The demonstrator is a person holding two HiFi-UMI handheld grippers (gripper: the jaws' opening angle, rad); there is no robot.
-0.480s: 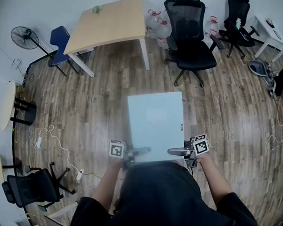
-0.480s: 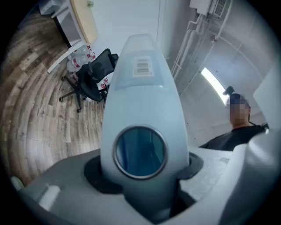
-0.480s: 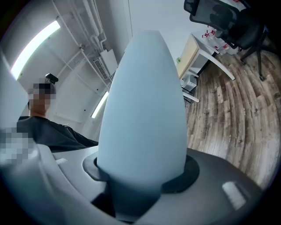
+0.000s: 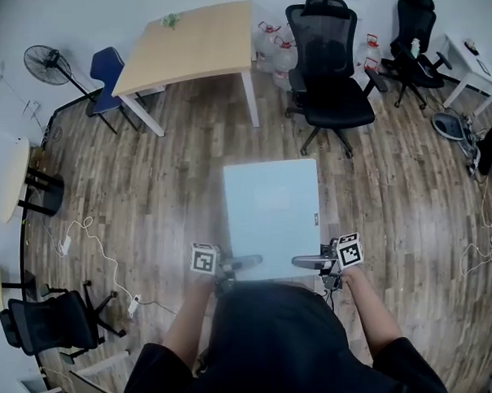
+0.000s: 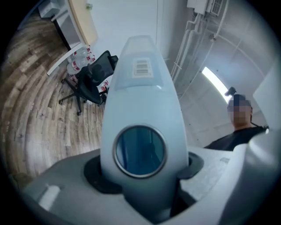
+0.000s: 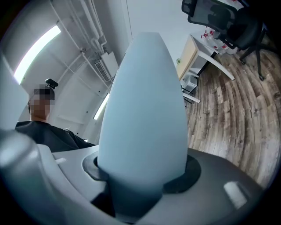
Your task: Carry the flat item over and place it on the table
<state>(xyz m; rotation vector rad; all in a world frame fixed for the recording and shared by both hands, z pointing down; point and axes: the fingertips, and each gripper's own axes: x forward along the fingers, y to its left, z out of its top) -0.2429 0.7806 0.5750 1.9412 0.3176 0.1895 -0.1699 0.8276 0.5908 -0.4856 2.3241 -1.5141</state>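
A: Jaws?
B: left gripper and right gripper both clenched on the near edge of the flat panel, which is held level above the floor, well short of the wooden table
A: Risk?
B: The far edge hangs unsupported, so the panel could tip and slip out. It might also clip the office chair beside the table

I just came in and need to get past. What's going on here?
A person carries a flat pale-blue panel, held level above the wood floor. The left gripper and right gripper each clamp its near edge. The wooden table stands farther ahead, with a black office chair to its right. The panel is not yet on the table.
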